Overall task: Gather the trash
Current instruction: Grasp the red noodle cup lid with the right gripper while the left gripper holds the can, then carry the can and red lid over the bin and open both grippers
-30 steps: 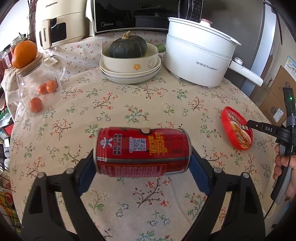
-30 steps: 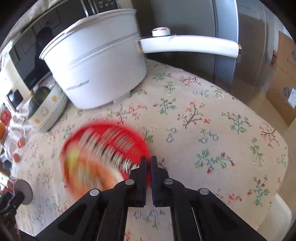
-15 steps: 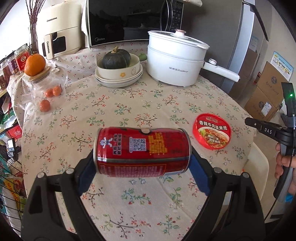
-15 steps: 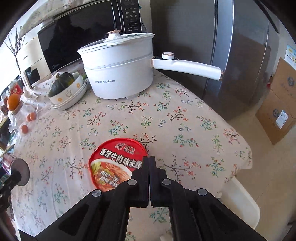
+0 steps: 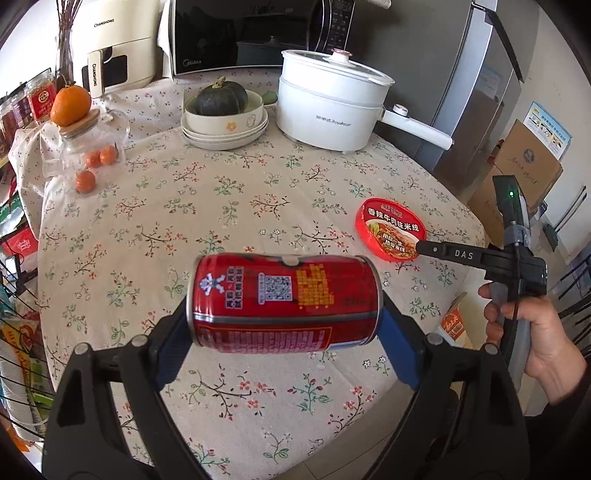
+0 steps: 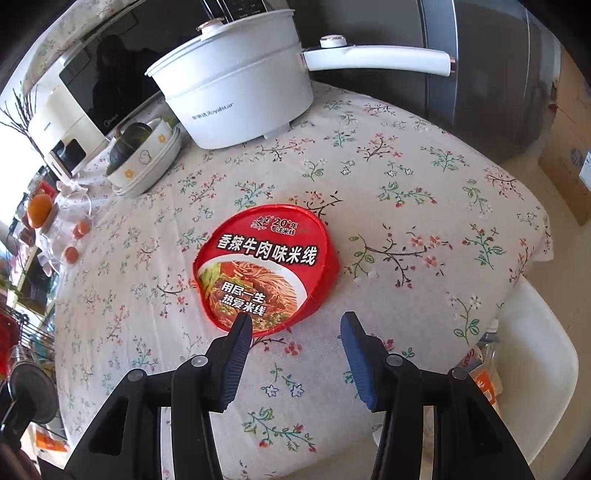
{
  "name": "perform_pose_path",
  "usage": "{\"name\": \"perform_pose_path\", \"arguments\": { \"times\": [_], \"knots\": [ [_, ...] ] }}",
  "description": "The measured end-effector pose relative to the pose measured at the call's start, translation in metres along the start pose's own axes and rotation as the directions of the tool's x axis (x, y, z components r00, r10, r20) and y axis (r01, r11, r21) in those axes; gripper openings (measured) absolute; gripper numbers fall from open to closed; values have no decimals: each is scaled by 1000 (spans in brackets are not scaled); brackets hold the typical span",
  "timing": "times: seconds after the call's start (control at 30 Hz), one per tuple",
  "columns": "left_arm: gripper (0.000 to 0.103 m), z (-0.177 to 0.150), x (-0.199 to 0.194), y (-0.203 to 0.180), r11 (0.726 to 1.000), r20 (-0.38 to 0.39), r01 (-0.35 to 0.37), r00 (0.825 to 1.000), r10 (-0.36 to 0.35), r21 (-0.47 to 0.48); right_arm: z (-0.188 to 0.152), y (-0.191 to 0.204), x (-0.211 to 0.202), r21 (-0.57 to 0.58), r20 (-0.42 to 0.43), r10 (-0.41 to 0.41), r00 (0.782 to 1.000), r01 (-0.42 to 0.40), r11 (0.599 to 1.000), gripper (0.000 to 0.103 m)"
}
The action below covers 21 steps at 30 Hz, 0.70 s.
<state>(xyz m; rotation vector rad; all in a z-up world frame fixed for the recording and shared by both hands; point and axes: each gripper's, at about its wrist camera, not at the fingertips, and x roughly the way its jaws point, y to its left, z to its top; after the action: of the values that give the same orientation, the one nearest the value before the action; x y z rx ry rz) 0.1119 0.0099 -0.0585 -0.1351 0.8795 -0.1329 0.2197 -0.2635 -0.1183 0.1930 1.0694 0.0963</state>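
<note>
A red drink can (image 5: 284,301) lies sideways between the blue pads of my left gripper (image 5: 284,325), which is shut on its two ends and holds it above the flowered tablecloth (image 5: 207,206). A red instant-noodle bowl (image 6: 264,269) with a printed lid sits on the cloth near the table's right edge, also visible as the noodle bowl (image 5: 390,229) in the left wrist view. My right gripper (image 6: 297,325) hovers just in front of the bowl. Its jaws are opening and nothing is between them. A hand (image 5: 532,332) holds that gripper.
A white electric pot (image 5: 332,103) with a long handle, stacked bowls holding a dark squash (image 5: 221,98), a glass jar (image 5: 88,155) with oranges, a microwave (image 5: 255,33) and a cream appliance stand at the back. A white chair (image 6: 535,369) and cardboard boxes (image 5: 524,166) are beside the table.
My right gripper pulled back from the noodle bowl and its jaws went from shut to apart. The left gripper drew back and up with the can still in it.
</note>
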Motion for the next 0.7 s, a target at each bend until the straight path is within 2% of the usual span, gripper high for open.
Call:
{"name": "perform_pose_path", "arguments": {
  "times": [0.1,0.23,0.4,0.43,0.47,0.53,0.7],
  "knots": [
    [90,3,6,-1,1000,-5,-2,1000,2,15,6,-3,12,58,-11,19,1000,-18,998,51],
    [90,6,9,-8,999,1,-3,1000,3,53,10,2,26,74,-17,8,1000,-7,997,51],
    [90,6,12,-11,997,3,-12,1000,11,73,11,16,32,28,15,-62,998,61,998,52],
    [90,6,12,-11,997,1,-11,1000,11,72,11,18,32,19,19,-71,997,71,997,49],
    [90,6,13,-10,997,-1,-11,1000,11,72,11,18,33,20,22,-71,997,71,997,41],
    [90,4,12,-10,997,-2,-12,1000,12,71,11,14,32,46,23,-39,999,38,998,33],
    [90,4,10,-9,997,-2,-11,1000,11,70,13,13,18,22,32,-5,999,4,1000,20]
  ]
}}
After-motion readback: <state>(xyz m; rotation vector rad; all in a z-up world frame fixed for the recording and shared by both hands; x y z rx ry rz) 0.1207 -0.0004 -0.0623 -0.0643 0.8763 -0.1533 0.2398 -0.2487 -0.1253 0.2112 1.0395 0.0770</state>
